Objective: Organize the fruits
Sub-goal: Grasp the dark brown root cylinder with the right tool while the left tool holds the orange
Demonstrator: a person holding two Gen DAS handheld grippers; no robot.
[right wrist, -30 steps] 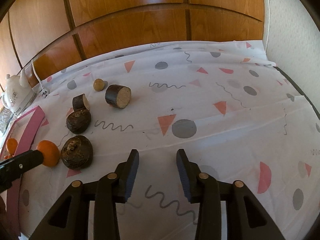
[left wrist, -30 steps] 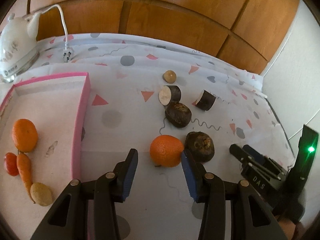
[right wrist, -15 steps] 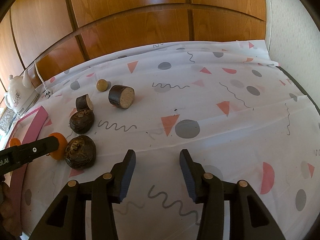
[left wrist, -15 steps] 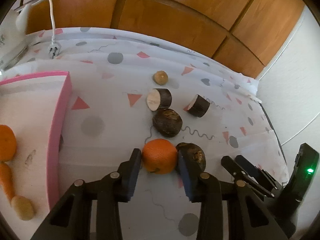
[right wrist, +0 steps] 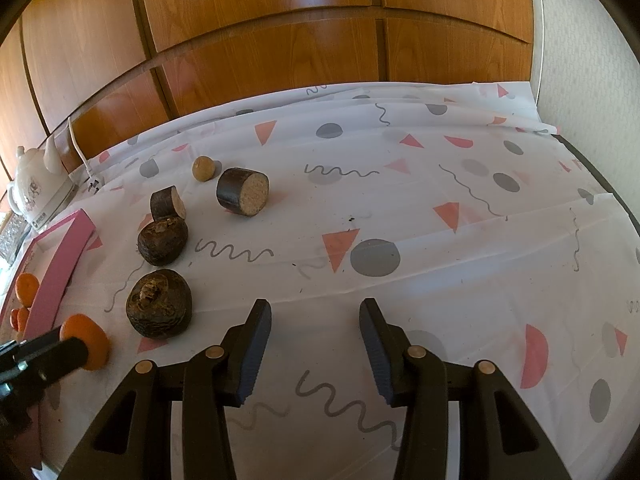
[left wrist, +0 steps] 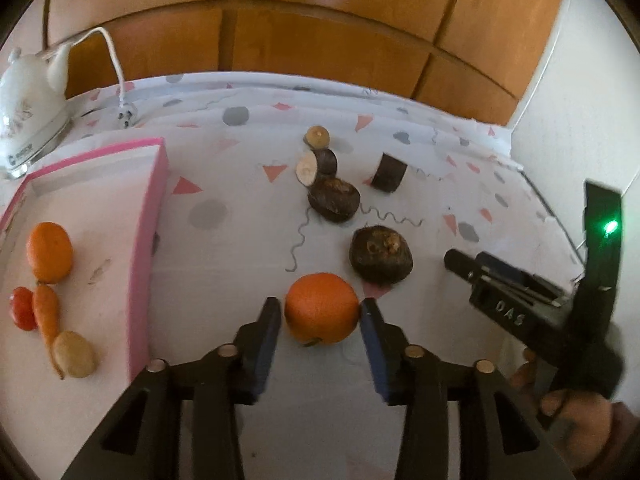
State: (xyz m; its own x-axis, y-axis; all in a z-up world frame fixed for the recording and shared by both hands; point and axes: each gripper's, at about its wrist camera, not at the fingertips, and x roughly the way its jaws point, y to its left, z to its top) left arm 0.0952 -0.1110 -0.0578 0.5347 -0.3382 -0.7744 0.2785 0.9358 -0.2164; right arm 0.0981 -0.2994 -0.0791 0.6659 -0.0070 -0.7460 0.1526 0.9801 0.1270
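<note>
Orange (left wrist: pixel 322 308) is sitting between the left gripper's (left wrist: pixel 320 314) pads — jaws opening, both pads at its sides, near the cloth's (left wrist: pixel 224 264) front edge, just right of the pink tray (left wrist: pixel 148 240). Another orange (left wrist: pixel 49 252), a carrot (left wrist: pixel 45 312) and a potato (left wrist: pixel 73 354) are lying in that tray. Right gripper (right wrist: pixel 315 320) is hovering half open, gripping nothing, over bare cloth — dark roots (right wrist: pixel 159 304) to its left.
</note>
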